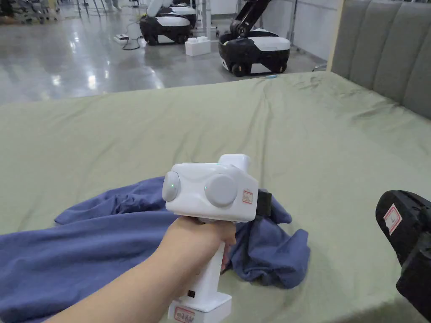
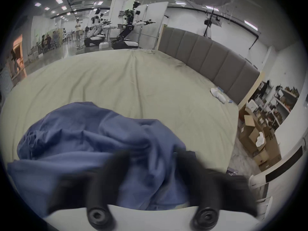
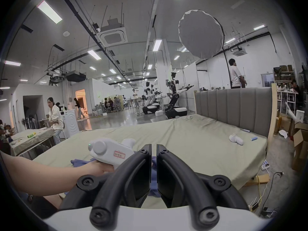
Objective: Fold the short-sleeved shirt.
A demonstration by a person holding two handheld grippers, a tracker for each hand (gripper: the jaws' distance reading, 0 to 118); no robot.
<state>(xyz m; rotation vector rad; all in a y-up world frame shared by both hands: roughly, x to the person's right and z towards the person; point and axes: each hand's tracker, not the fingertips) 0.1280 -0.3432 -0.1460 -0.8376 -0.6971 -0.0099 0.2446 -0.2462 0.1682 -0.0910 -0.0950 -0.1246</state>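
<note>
Blue shirt [image 1: 84,252], green sheet [image 1: 252,126], grey headboard [image 1: 387,46]

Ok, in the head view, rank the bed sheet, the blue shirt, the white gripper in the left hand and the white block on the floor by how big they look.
1. Bed sheet
2. Blue shirt
3. Left gripper, though nearness to the camera inflates it
4. White block, far off

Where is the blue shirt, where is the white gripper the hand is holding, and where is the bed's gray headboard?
blue shirt [image 1: 97,248], head view, on the flat spread part.
left gripper [image 1: 210,191], head view, on its white body.
headboard [image 3: 233,108], right gripper view, on a padded panel.
</note>
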